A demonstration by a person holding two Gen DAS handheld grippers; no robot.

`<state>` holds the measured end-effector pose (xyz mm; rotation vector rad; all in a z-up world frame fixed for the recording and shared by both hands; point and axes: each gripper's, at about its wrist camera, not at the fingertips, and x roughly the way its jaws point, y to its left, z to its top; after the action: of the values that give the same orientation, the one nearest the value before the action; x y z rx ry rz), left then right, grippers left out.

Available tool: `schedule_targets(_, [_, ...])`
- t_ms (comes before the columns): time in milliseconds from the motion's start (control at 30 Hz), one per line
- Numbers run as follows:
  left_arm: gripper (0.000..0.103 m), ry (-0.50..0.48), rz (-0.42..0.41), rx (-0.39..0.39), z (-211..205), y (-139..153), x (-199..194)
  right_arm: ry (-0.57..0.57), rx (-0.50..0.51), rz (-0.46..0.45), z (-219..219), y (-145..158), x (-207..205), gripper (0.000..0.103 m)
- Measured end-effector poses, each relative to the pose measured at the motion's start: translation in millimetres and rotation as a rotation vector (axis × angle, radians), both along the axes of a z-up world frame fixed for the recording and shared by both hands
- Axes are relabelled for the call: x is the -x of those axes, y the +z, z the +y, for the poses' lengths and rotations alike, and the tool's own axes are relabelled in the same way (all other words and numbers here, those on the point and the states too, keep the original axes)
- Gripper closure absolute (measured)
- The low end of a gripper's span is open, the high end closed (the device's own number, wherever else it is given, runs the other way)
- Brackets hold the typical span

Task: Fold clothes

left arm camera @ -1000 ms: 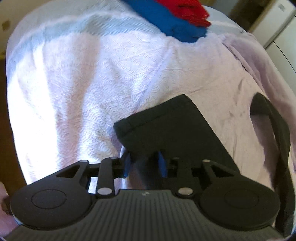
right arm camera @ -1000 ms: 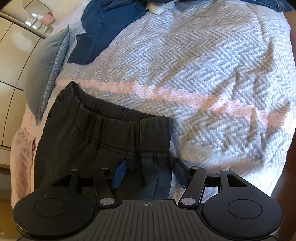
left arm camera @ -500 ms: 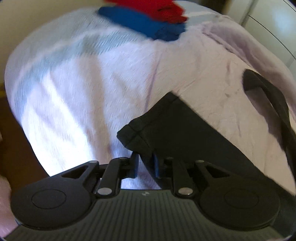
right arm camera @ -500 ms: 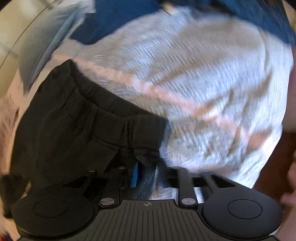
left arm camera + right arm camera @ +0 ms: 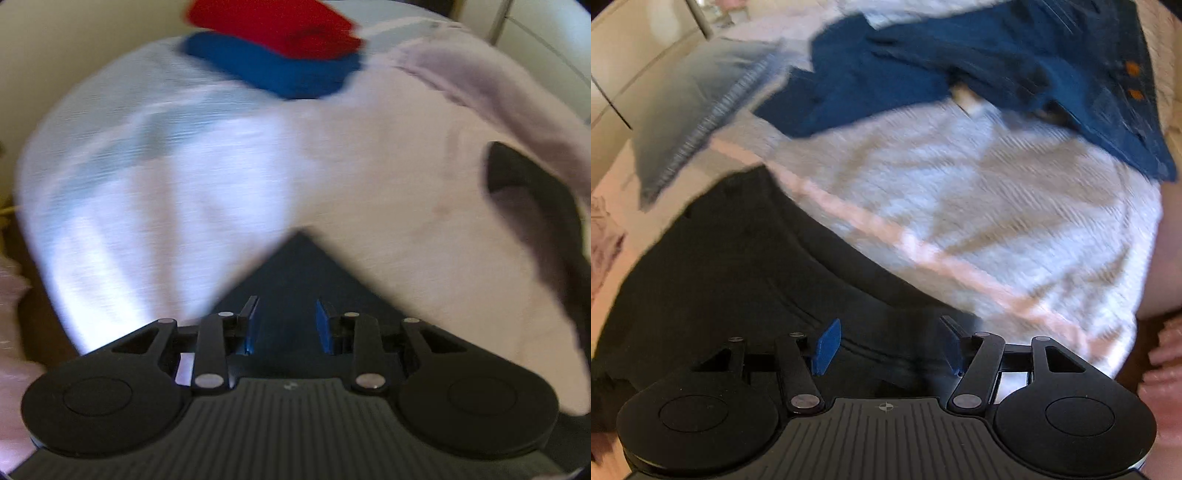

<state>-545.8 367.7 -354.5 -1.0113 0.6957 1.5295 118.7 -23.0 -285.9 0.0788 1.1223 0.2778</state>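
Black trousers lie flat on the bed, waistband towards the light bedspread. My right gripper hovers over the waistband. Its jaws are opening wide and the blue pads touch no cloth. In the left wrist view a black corner of the trousers lies below my left gripper. Its jaws are also opening, and the pads stand clear of the fabric. Another black part of the garment curves along the right.
A folded red garment sits on a folded blue one at the far end of the bedspread. Blue denim clothes lie heaped at the far side. A grey pillow leans at the left, by white cupboards.
Both grippers have let go of the black fabric, opened wider and lifted away from it. More of the bed and the far clothes has come into view.
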Motion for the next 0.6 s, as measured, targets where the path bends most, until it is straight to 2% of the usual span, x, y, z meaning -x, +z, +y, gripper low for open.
schedule_targets(133, [0.073, -0.031, -0.128, -0.019, 39.7, -8.3, -47.0, 0.041, -0.046, 0.001, 28.6, 0.1, -15.1, 0.042])
schedule_targets(267, [0.071, -0.023, -0.259, -0.047, 81.9, -14.4, -88.1, 0.009, -0.122, 0.031, 50.4, -4.8, -40.1, 0.042])
schedule_targets(367, [0.065, -0.021, -0.338, -0.079, 117.1, -20.2, -118.8, -0.001, -0.175, 0.070, 66.2, -10.5, -52.1, 0.042])
schedule_targets(500, [0.063, 0.021, -0.416, -0.097, 165.5, -39.6, -151.9, 0.051, -0.169, 0.069, 83.5, -16.3, -55.1, 0.042])
schedule_targets(600, [0.063, 0.076, -0.459, -0.059, 196.7, -62.3, -170.6, 0.079, -0.131, 0.069, 91.8, -25.7, -53.0, 0.042])
